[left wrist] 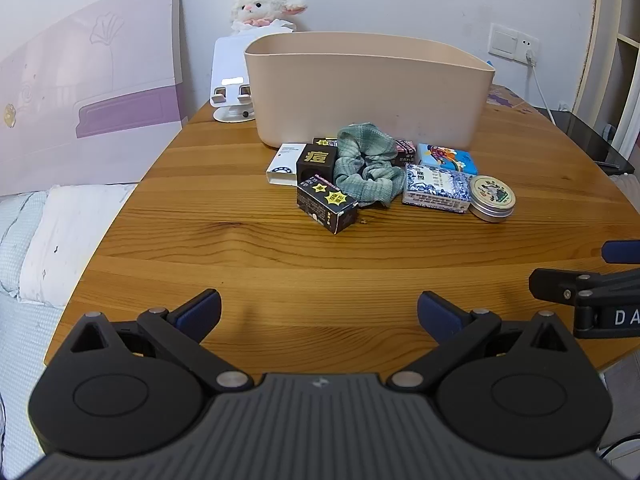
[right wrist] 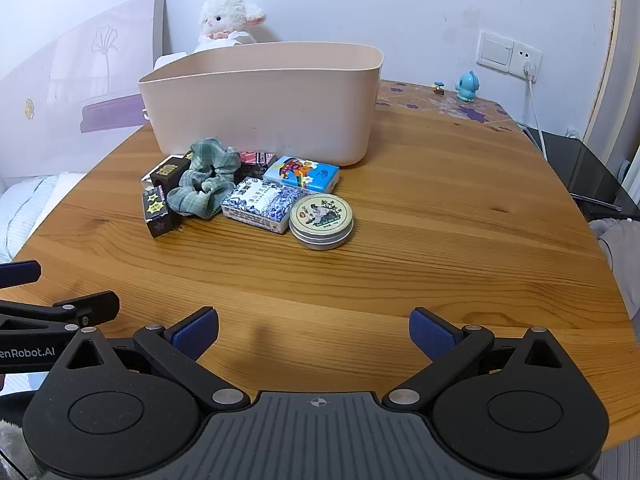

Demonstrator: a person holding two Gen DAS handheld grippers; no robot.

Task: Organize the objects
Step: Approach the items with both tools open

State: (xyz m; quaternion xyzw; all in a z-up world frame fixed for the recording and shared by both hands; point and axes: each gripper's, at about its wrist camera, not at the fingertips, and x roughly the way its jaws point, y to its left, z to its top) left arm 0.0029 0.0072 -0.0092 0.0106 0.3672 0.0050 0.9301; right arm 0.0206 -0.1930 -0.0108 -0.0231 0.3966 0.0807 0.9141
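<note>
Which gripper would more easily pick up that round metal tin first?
Probably the right gripper: the round silver metal tin lies almost straight ahead of its open jaws, on the pile's right end. From the left gripper it sits off to the right.

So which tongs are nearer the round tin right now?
Right, slightly. The round tin lies ahead of the right tongs, almost centred. From the left tongs it sits ahead and off to the right. Both are open and empty.

- A tub [right wrist: 264, 100] stood at the back of the table [right wrist: 440, 240].
- Before it lay small boxes [right wrist: 258, 206] around a scrunchie [right wrist: 204, 184].
- A tin [right wrist: 321, 221] sat rightmost, touching a box.
</note>
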